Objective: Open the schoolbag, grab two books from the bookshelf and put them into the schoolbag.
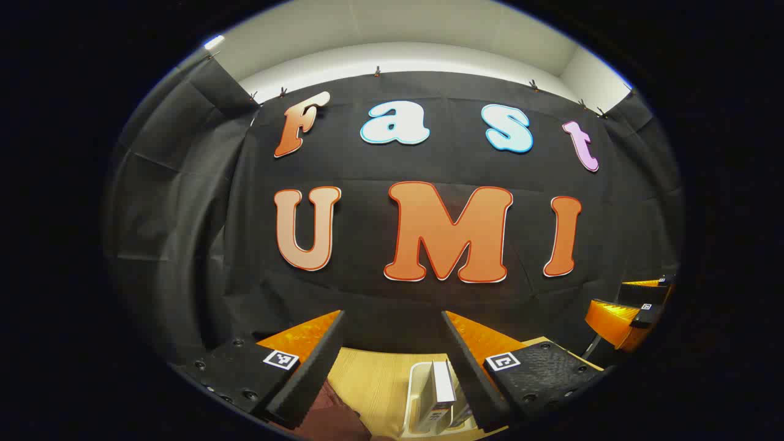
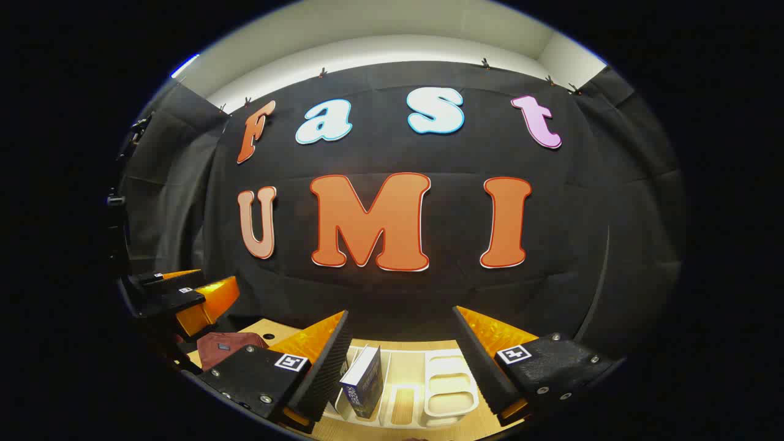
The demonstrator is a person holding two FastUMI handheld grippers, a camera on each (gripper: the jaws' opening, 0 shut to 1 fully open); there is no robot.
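In the left gripper view my left gripper (image 1: 393,318) is held open above the wooden table (image 1: 373,380), with nothing between its fingers. Below it a white bookshelf rack (image 1: 419,398) holds an upright book (image 1: 442,381), and a corner of the dark red schoolbag (image 1: 331,413) lies to the rack's left. My right gripper (image 2: 401,313) is also open and empty, above the rack (image 2: 450,386). A blue-and-white book (image 2: 364,383) stands in the rack's left part. The schoolbag (image 2: 223,346) lies flat at the left, and I cannot tell whether it is open.
The black cloth wall stands close behind the table. The right gripper (image 1: 637,309) appears at the far right of the left gripper view. The left gripper (image 2: 177,294) appears at the far left of the right gripper view, above the schoolbag.
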